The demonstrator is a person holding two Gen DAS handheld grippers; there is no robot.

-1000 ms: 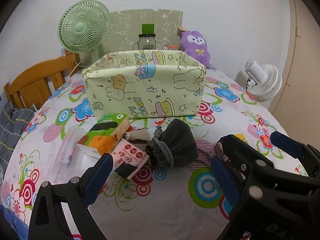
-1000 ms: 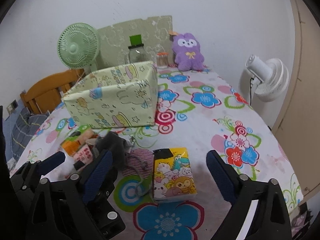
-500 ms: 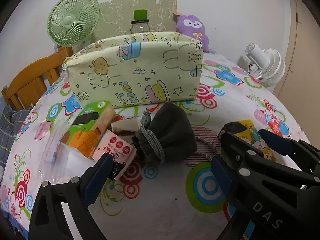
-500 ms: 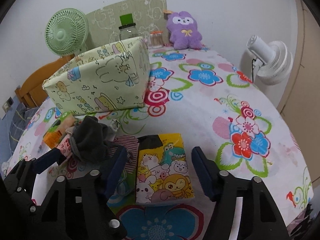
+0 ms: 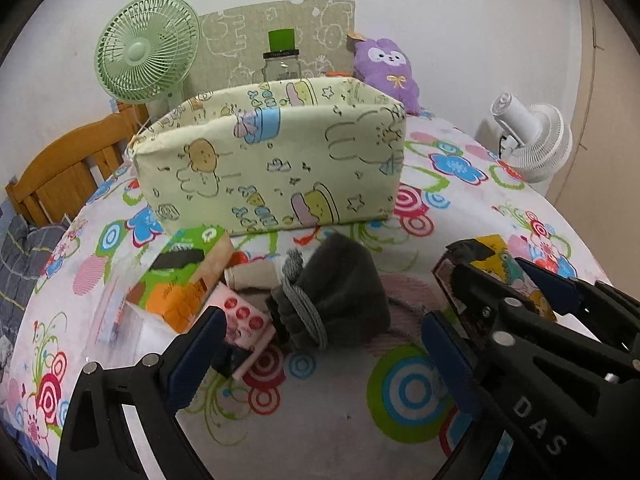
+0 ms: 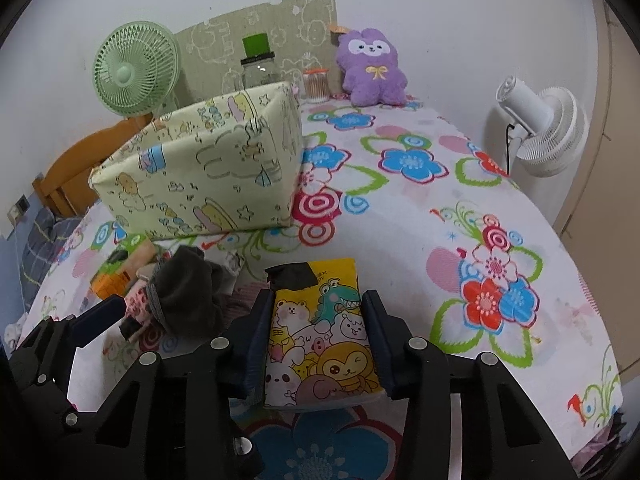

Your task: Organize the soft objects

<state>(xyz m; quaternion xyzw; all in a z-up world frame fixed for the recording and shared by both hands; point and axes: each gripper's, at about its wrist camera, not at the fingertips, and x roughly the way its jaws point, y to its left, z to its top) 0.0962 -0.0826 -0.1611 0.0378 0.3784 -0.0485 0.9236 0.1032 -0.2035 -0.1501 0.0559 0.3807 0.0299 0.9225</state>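
Flowered tablecloth [image 6: 400,216]; right gripper [image 6: 316,332] jaws closing on tissue pack [image 6: 320,340]; left gripper [image 5: 320,344] jaws wide, empty.

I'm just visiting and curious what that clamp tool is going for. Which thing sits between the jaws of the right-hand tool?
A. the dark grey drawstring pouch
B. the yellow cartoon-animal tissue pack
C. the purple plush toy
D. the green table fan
B: in the right wrist view, the right gripper has its jaws set on either side of the yellow cartoon-animal tissue pack, having just been closing in on it; the other things lie elsewhere.
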